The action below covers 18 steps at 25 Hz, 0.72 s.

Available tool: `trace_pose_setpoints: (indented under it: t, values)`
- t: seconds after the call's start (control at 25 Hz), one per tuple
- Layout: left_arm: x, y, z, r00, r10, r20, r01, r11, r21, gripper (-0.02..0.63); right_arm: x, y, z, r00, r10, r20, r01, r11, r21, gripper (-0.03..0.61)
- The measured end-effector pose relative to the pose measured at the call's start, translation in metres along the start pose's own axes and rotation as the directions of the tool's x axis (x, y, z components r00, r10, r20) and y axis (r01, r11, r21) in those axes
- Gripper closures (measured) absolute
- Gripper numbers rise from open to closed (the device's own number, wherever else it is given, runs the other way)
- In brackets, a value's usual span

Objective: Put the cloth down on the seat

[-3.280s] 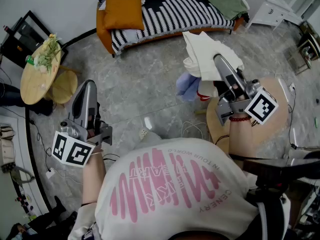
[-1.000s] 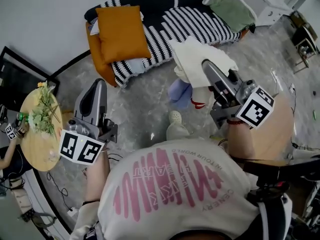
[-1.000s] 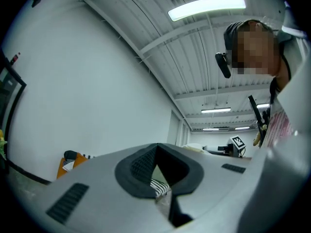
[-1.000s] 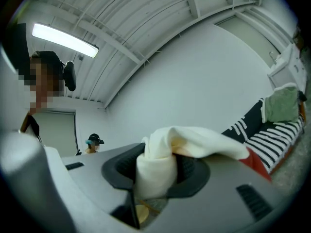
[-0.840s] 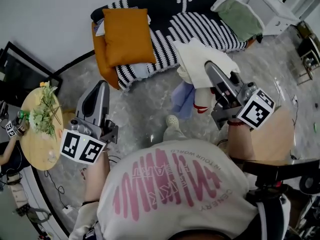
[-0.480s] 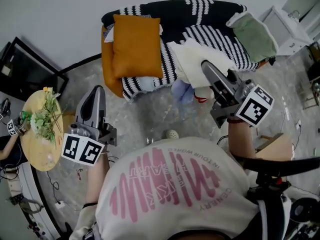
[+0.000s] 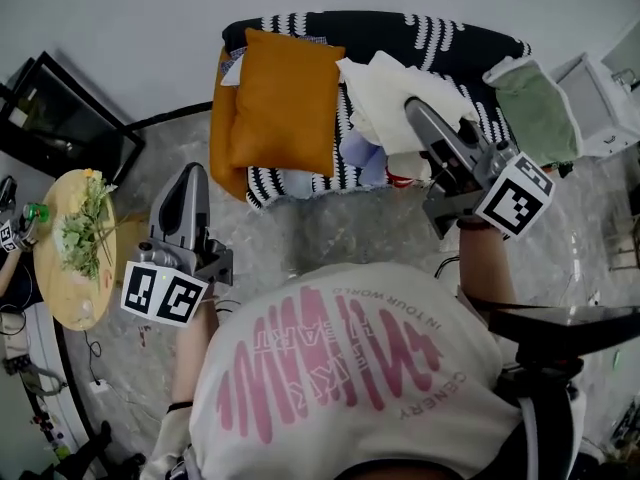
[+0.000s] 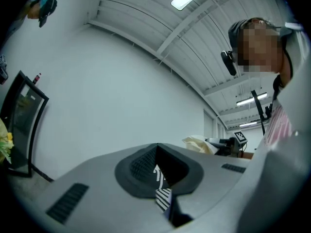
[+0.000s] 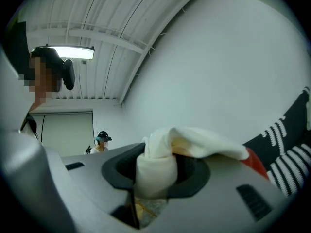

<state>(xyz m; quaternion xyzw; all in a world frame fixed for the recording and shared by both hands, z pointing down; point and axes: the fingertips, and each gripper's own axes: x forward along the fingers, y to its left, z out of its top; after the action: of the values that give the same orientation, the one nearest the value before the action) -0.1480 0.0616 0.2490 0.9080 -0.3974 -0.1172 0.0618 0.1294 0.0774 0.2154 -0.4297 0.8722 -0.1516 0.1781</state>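
A cream cloth with a blue and a red part hanging below it is bunched in my right gripper, which is shut on it. It hangs over the front of the black-and-white striped sofa seat, between an orange cushion and a green cushion. In the right gripper view the cloth fills the jaws of the right gripper. My left gripper is held over the floor to the left of the sofa, shut and holding nothing; the left gripper view shows the left gripper pointing at a white wall.
A round wooden table with flowers stands at the left, beside a black-framed screen. A white cabinet stands right of the sofa. Grey marbled floor lies in front. Another person stands far off.
The sofa has come closer and more centred. My right gripper with the cloth was over the floor in front of the sofa and is now over the seat. The left gripper kept its pose.
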Motion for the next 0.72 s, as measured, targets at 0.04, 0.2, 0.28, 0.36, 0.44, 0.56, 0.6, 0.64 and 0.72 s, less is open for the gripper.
trace_pose_setpoints:
  t: [0.04, 0.2, 0.28, 0.36, 0.44, 0.56, 0.6, 0.64, 0.72]
  values:
    - [0.004, 0.000, -0.002, 1.000, 0.002, -0.007, -0.001, 1.000, 0.003, 0.604, 0.003, -0.006, 0.001, 1.000, 0.001, 0.001, -0.001, 1.000, 0.004, 0.442]
    - [0.018, 0.009, -0.008, 1.000, 0.006, -0.030, -0.006, 1.000, 0.007, 0.604, 0.015, -0.025, -0.002, 1.000, -0.004, -0.005, 0.005, 1.000, 0.025, 0.442]
    - [0.029, 0.016, -0.010, 0.999, -0.004, -0.033, 0.004, 1.000, 0.000, 0.604, 0.022, -0.033, -0.006, 1.000, -0.012, -0.011, 0.012, 0.999, 0.035, 0.442]
    - [0.044, 0.025, -0.010, 0.999, -0.025, -0.030, 0.025, 1.000, -0.003, 0.604, 0.032, -0.042, -0.012, 0.999, -0.022, -0.025, 0.023, 0.999, 0.037, 0.442]
    - [0.063, 0.039, -0.006, 0.999, -0.044, -0.016, 0.044, 0.999, -0.006, 0.604, 0.044, -0.053, -0.015, 0.998, -0.042, -0.040, 0.043, 0.998, 0.035, 0.442]
    - [0.094, 0.063, 0.004, 0.998, -0.061, 0.002, 0.061, 0.998, -0.015, 0.604, 0.067, -0.071, -0.012, 0.996, -0.076, -0.053, 0.078, 0.996, 0.040, 0.442]
    - [0.102, 0.070, 0.007, 0.998, -0.067, 0.005, 0.067, 0.998, -0.009, 0.604, 0.072, -0.075, -0.010, 0.995, -0.085, -0.051, 0.087, 0.996, 0.037, 0.442]
    - [0.107, 0.075, 0.009, 0.997, -0.074, 0.005, 0.074, 0.997, -0.001, 0.604, 0.075, -0.077, -0.008, 0.995, -0.093, -0.044, 0.094, 0.995, 0.030, 0.442]
    - [0.113, 0.080, 0.012, 0.996, -0.093, 0.006, 0.093, 0.996, 0.008, 0.604, 0.077, -0.079, -0.005, 0.994, -0.106, -0.021, 0.106, 0.994, 0.014, 0.442]
